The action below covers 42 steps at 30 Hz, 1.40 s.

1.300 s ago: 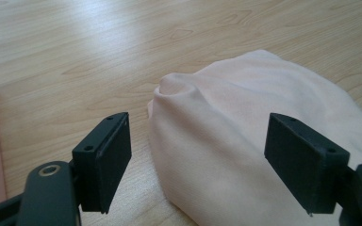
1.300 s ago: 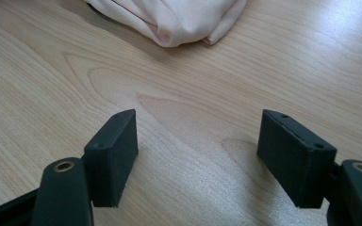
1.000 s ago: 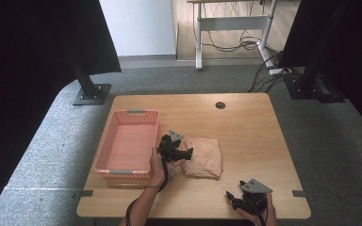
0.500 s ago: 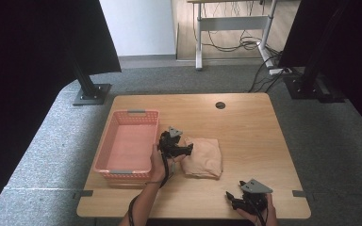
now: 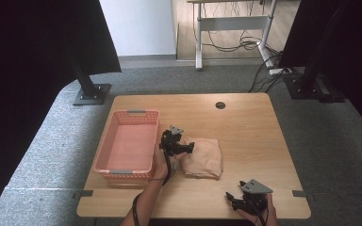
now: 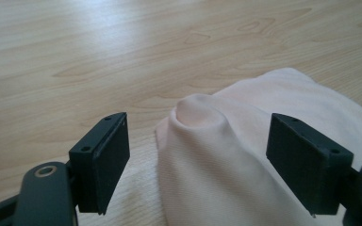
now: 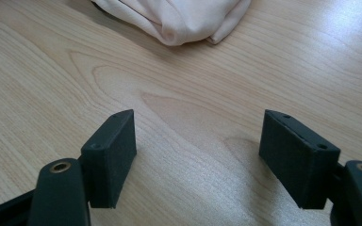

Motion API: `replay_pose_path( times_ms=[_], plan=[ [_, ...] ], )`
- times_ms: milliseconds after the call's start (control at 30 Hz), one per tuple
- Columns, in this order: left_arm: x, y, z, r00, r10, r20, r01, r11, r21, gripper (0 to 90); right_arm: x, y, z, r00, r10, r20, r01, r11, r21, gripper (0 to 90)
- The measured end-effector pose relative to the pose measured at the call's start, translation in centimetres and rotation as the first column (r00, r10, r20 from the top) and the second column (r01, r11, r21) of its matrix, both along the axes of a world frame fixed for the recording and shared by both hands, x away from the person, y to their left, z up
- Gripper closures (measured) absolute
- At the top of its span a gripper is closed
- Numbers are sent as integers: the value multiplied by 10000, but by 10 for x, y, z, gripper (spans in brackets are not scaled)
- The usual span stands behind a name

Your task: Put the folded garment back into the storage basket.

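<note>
Folded cloth (image 6: pixel 245 155) lies between left gripper's (image 6: pixel 207 165) spread jaws

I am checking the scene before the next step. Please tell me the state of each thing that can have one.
Left gripper: open, jaws on either side of a raised fold of the cloth.
Right gripper: open, over bare table, holding nothing.
Folded peach cloth: lying on the table, not gripped.
Pink basket: upright, empty.
</note>
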<state>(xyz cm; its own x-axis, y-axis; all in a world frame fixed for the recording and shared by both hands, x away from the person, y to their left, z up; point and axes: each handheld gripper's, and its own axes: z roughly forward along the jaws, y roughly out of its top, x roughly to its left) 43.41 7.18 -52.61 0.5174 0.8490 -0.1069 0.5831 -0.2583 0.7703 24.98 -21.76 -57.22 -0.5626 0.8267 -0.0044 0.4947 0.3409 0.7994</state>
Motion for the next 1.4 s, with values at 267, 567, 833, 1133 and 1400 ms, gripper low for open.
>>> replay_pose_path(
  times_ms=[267,567,833,1133,1400],
  plan=[
    [6,-5,-16,9985,172,-513,-168,9998,90,220,0,0,0,10000,44,-4,-44,10000,2,270],
    [7,-6,-23,9982,95,-599,-83,9998,190,226,0,0,0,9999,114,-2,-114,9999,0,264],
    [2,-6,-31,9997,-104,-237,115,9989,458,231,0,1,0,9999,138,10,-138,9999,5,261],
    [0,-5,-30,9992,-366,-171,372,9985,390,340,0,1,0,9999,128,15,-128,9999,-2,261],
    [4,-5,-28,9960,-604,-663,588,9979,-255,591,0,3,0,9998,184,-10,-184,9998,21,262]
  ],
)
